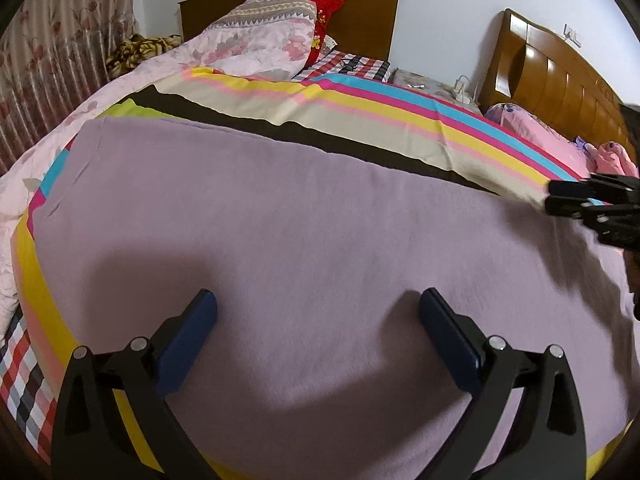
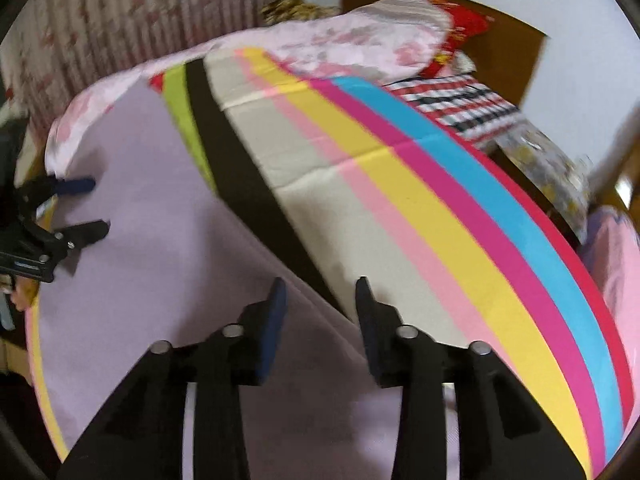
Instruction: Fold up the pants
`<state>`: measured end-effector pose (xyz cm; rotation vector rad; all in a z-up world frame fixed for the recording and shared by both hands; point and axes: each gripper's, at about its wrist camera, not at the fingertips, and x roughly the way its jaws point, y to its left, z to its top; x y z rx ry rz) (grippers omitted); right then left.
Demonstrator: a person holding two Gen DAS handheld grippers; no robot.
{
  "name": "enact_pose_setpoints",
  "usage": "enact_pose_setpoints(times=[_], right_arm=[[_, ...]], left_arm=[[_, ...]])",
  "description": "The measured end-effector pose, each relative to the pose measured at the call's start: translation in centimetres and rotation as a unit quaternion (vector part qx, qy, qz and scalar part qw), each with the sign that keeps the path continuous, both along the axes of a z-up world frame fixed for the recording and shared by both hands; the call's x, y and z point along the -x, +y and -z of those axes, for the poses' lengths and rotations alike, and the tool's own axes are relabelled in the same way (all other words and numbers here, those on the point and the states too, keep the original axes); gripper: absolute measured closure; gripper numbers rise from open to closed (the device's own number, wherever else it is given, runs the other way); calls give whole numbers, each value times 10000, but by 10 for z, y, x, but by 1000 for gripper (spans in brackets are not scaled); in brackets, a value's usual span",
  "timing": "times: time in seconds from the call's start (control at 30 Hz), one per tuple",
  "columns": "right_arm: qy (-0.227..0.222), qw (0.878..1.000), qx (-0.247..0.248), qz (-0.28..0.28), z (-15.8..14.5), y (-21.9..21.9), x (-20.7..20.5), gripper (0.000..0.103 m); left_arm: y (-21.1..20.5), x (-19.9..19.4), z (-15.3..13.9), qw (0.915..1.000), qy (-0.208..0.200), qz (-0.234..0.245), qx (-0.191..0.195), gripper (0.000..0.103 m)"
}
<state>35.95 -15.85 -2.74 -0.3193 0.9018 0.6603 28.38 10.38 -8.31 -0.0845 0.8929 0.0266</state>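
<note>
The lilac pants [image 1: 304, 240] lie spread flat on a striped sheet on the bed; they also show in the right wrist view [image 2: 160, 248]. My left gripper [image 1: 318, 304] is open wide just above the pants' near part, holding nothing. My right gripper [image 2: 320, 292] is open at the pants' far right edge, with the fabric edge running up between its fingers; it is not closed on it. In the left wrist view the right gripper [image 1: 554, 198] shows at the right edge. In the right wrist view the left gripper [image 2: 94, 206] shows at the left, open.
The striped sheet [image 1: 400, 120] covers the bed. A pink floral quilt [image 1: 256, 40] and a red pillow [image 1: 328, 4] are piled at the brown headboard [image 1: 368, 20]. A second wooden headboard [image 1: 560, 76] and pink bedding [image 1: 536, 136] stand at the right. A curtain [image 1: 48, 60] hangs at the left.
</note>
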Motion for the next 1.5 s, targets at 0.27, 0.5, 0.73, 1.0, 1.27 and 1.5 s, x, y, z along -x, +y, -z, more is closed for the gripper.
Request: enact_pose_setpoints(times=[0.27, 0.5, 0.73, 1.0, 1.27, 1.5], right_arm=[[110, 9996, 234, -61, 8, -29, 18, 67], [165, 9993, 277, -195, 20, -20, 3, 68], [-70, 9991, 347, -231, 20, -24, 11, 98], [-444, 9982, 367, 187, 13, -28, 17, 100], [-363, 9933, 592, 929, 11, -27, 25, 52], [-191, 9934, 400, 1058, -7, -21, 130, 25]], left_arm=[[-3, 1, 2, 10000, -41, -79, 40, 2], [-5, 2, 2, 9999, -47, -72, 53, 2], [-5, 2, 2, 9999, -47, -72, 56, 2], [-5, 2, 2, 9999, -56, -75, 90, 2], [0, 7, -1, 9994, -174, -115, 294, 2], [-8, 52, -21, 9956, -479, 109, 797, 2]])
